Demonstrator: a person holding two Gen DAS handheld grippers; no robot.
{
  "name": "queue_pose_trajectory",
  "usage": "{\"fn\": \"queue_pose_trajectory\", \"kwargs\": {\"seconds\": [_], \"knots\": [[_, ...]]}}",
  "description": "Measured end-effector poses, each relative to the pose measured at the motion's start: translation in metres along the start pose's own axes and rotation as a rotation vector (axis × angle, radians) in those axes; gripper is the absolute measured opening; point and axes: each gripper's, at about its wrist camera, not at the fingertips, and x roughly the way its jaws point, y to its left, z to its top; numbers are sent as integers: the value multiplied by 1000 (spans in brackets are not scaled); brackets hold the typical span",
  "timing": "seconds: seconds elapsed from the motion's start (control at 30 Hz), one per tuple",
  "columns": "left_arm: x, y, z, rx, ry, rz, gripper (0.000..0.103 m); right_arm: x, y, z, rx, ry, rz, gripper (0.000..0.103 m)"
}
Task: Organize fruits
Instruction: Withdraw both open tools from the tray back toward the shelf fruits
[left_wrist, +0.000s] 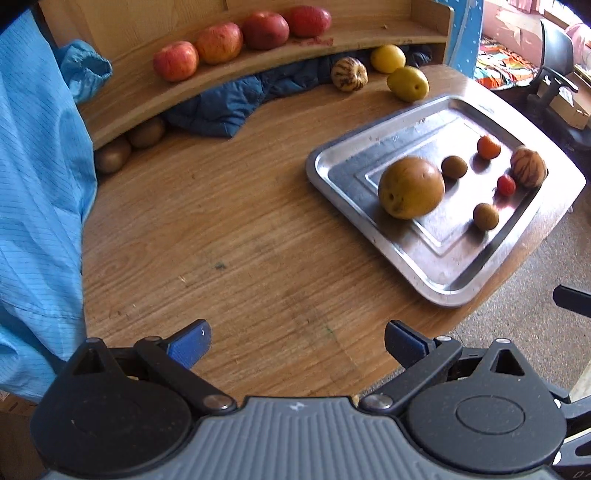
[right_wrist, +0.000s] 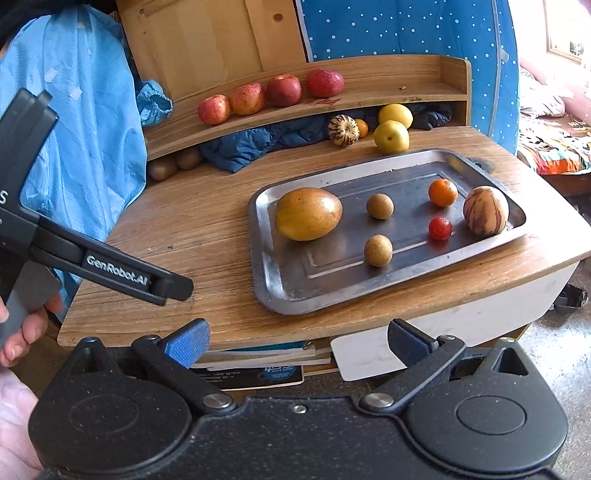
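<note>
A steel tray (left_wrist: 443, 295) (right_wrist: 260, 258) on the round wooden table holds a large yellow-brown fruit (left_wrist: 410, 186) (right_wrist: 308, 213), two small brown fruits (left_wrist: 453, 167) (right_wrist: 377, 250), a small orange (left_wrist: 488, 147) (right_wrist: 442, 192), a tiny red fruit (left_wrist: 506, 184) (right_wrist: 440, 228) and a striped fruit (left_wrist: 528, 166) (right_wrist: 485, 210). Several apples (left_wrist: 218, 42) (right_wrist: 247, 99) line the shelf. My left gripper (left_wrist: 297, 343) hovers open over bare table, left of the tray. Off the table's front edge, my right gripper (right_wrist: 297, 341) is open and empty.
Two yellow fruits (left_wrist: 408, 83) (right_wrist: 391, 136) and another striped fruit (left_wrist: 349, 74) (right_wrist: 343, 130) lie behind the tray. Brown kiwis (left_wrist: 146, 133) (right_wrist: 162, 168) and a dark blue jacket (left_wrist: 221, 107) sit under the shelf. A light blue garment (left_wrist: 37, 184) hangs left. An office chair (left_wrist: 554, 74) stands far right.
</note>
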Motion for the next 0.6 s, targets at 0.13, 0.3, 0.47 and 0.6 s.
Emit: {"fn": "queue_pose_trajectory", "kwargs": {"seconds": [0.13,0.3,0.47,0.6], "knots": [[-3,7,6,-18,-22,18,102,1,-1,9,-11,-24,1,102],[-6,22,15,-66,-69,32,102,10,2,24,-41,-65,0,102],[-4,36,32,-109,-121,18,102,23,2,40,-79,-85,-16,102],[5,40,57,-130,-144,1,102,33,-7,61,-73,-109,-55,102]]}}
